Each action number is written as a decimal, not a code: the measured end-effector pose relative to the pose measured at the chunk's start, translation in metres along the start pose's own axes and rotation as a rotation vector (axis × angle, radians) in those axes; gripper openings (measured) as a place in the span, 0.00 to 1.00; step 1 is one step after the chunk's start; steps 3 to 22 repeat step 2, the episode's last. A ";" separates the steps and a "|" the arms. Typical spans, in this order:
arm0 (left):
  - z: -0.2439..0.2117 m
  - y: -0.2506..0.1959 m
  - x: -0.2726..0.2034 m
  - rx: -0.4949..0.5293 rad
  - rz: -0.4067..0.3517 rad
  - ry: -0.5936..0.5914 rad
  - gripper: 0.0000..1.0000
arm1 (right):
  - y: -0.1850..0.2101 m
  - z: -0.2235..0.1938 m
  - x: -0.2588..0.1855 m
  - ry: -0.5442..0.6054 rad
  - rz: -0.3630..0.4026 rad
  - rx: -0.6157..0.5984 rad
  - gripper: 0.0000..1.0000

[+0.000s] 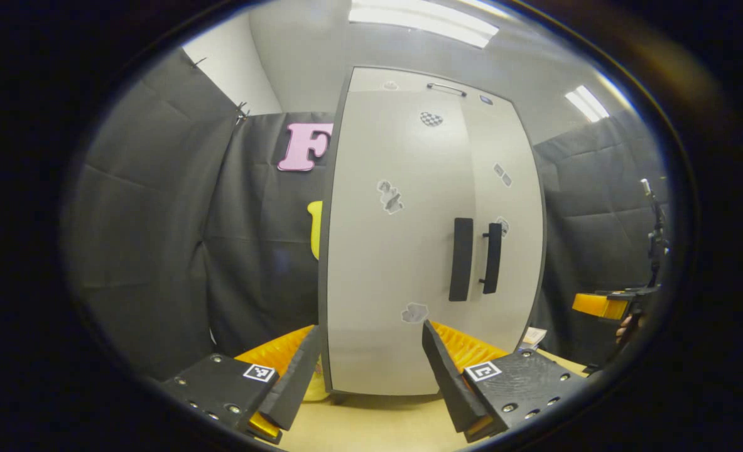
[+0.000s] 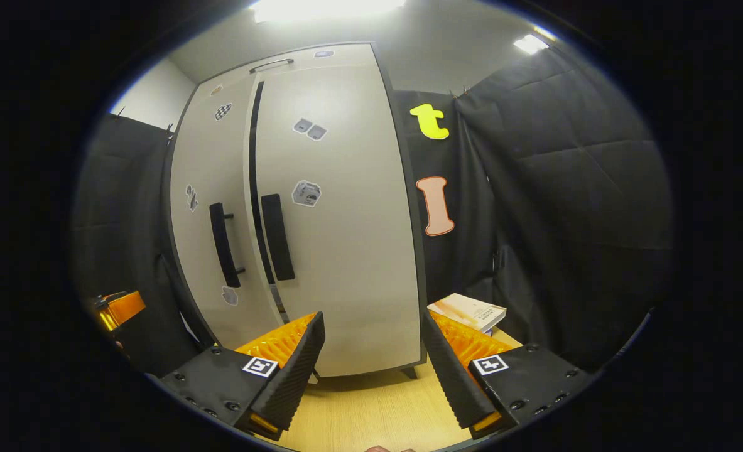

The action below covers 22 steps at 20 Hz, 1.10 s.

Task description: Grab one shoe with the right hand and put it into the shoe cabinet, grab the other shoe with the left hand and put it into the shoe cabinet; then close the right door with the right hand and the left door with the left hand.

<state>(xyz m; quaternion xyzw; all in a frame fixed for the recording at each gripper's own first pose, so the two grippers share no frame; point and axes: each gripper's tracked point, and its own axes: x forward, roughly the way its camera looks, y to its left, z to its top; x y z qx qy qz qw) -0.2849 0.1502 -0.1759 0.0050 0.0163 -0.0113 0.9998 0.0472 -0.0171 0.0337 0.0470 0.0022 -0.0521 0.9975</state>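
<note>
The pale grey shoe cabinet (image 1: 402, 251) stands upright straight ahead of both grippers, with two dark vertical handles (image 1: 461, 258) side by side near its middle. In the right gripper view a narrow dark gap runs between the cabinet's (image 2: 340, 220) two doors beside the handles (image 2: 277, 237); in the left gripper view the doors look flush. My left gripper (image 1: 371, 376) is open and holds nothing, a short way in front of the left door. My right gripper (image 2: 371, 370) is open too, facing the right door. Each gripper appears at the edge of the other's view (image 1: 603, 304) (image 2: 117, 307).
The cabinet rests on a light wooden surface (image 2: 371, 408). A book (image 2: 468, 311) lies to the right of the cabinet by the black cloth wall. A pale yellow object (image 1: 316, 389) sits at the cabinet's lower left corner. Cloth walls close in both sides.
</note>
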 end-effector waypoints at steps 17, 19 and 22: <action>0.000 0.002 -0.004 0.002 0.013 -0.003 0.93 | -0.003 0.000 0.001 -0.002 0.001 0.005 0.97; 0.000 0.002 -0.004 0.002 0.013 -0.003 0.93 | -0.003 0.000 0.001 -0.002 0.001 0.005 0.97; 0.000 0.002 -0.004 0.002 0.013 -0.003 0.93 | -0.003 0.000 0.001 -0.002 0.001 0.005 0.97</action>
